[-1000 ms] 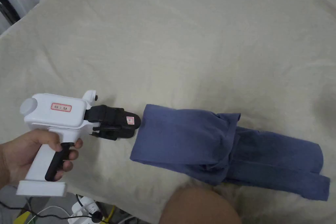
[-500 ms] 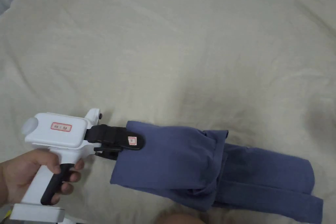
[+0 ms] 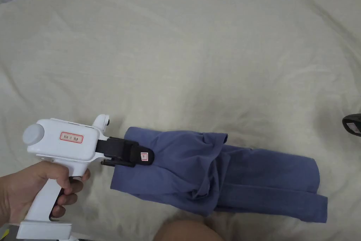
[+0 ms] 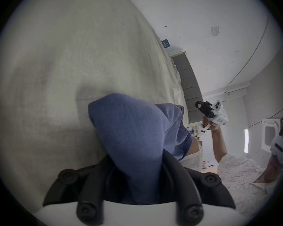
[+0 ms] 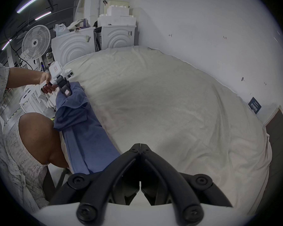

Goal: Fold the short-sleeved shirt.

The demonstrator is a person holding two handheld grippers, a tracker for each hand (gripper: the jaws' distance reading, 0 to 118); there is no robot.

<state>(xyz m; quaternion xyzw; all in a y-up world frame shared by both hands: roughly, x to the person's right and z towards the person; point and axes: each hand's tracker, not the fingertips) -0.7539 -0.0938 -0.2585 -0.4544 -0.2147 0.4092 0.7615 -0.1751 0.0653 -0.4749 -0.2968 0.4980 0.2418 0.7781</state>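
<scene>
Left gripper, a white pistol-handled tool with black jaws held in the person's left hand, is clamped on the left end of a blue short-sleeved shirt made of soft knit cloth. In the left gripper view the blue cloth runs up between both jaws, which press on it from either side. The shirt is already folded into a long narrow band, lying along the near edge of a bed covered with a pale cream sheet. The gripped end is raised slightly, and a bunched sleeve sits near the band's middle.

Right gripper hangs off to the right, above the bed and apart from the shirt, with its jaws together and holding nothing.

Judging by the layout, the lengthwise folds are done and the step in hand is the crosswise fold. The next move likely calls for carrying the held end over to the right, laying it on the far end so the edges meet, and flattening the bunched sleeve on the way.

The band's near edge lies close to the bed's front edge, beside the person's knee, so cloth could slip off there. Behind and to the right, the sheet offers wide open room.
</scene>
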